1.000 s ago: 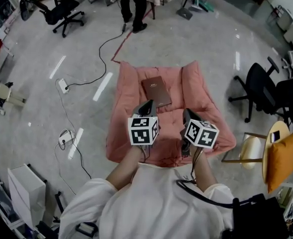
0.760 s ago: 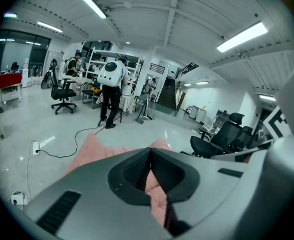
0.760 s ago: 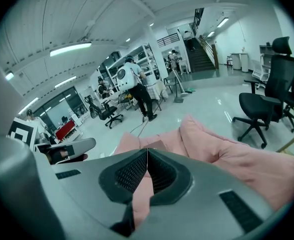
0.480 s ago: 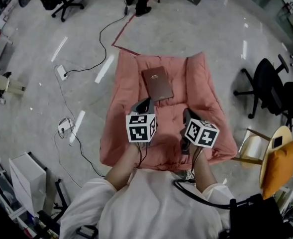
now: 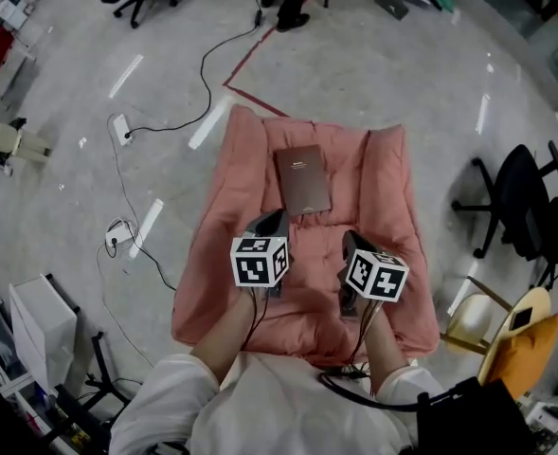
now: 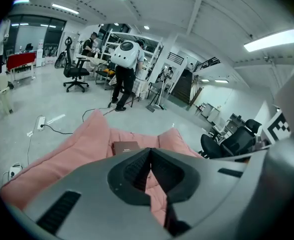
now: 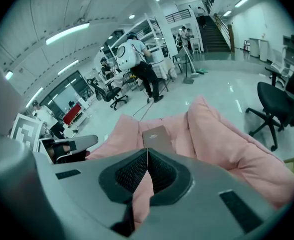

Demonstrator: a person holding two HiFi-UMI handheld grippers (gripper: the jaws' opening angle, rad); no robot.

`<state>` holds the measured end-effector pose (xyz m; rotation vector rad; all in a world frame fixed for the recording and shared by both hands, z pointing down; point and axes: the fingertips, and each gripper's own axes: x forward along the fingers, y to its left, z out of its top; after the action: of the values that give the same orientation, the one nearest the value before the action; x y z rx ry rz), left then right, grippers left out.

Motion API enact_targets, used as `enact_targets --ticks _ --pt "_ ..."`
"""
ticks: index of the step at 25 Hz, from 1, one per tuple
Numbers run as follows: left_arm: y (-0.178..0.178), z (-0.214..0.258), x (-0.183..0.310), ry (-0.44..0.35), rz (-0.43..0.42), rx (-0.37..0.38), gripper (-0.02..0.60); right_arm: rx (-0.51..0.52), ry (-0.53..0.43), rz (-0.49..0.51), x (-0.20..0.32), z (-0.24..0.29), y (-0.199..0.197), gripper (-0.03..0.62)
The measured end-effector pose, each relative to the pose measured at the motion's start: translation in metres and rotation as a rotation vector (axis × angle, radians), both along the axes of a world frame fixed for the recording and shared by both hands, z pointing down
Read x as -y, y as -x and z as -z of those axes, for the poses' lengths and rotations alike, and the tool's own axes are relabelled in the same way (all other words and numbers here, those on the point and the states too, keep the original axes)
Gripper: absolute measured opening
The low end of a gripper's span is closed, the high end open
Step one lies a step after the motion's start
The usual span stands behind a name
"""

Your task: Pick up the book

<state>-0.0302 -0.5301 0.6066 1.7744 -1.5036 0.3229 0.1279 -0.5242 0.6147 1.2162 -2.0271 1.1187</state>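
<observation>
Brown book [image 5: 303, 180] on pink cushion [image 5: 220, 254] — left gripper [image 6: 149, 150], right gripper [image 7: 147, 150], jaws together.

bright ceiling strip lighting, sharp frames, fisheye-bent dark edges.

The person wears a white top [image 5: 260, 406] whose loose sleeves [image 5: 170, 387] end well behind each hand-held gripper. The left hand-held gripper [image 5: 273, 220] and the right hand-held gripper [image 5: 351, 241] have smooth dark grey shells with black ribbed pads [image 6: 135, 169], and each carries a white cube printed with black square markers just behind its jaws: the left cube [image 5: 259, 261] and the right cube [image 5: 376, 275]. A black cable [image 5: 328, 379] runs back from the right hand-held gripper and loops across the white top.
</observation>
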Motion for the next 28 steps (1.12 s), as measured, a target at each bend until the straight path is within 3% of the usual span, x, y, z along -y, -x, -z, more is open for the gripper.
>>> enact_targets --ticks 8,17,22,28 --pt "0.008 -0.046 0.063 0.003 -0.013 0.025 0.008 -0.029 0.039 0.049 0.043 -0.053 0.014 0.029" --pt "0.023 -0.145 0.119 0.035 0.002 0.07 0.008 -0.049 0.001 0.117 0.122 -0.132 0.04 0.029" --pt "0.024 -0.2 0.117 0.077 0.048 0.033 0.008 -0.045 0.007 0.105 0.144 -0.178 0.047 0.029" --pt "0.03 -0.258 0.088 0.169 0.082 0.016 0.009 -0.049 0.091 0.116 0.114 -0.234 0.049 0.029"
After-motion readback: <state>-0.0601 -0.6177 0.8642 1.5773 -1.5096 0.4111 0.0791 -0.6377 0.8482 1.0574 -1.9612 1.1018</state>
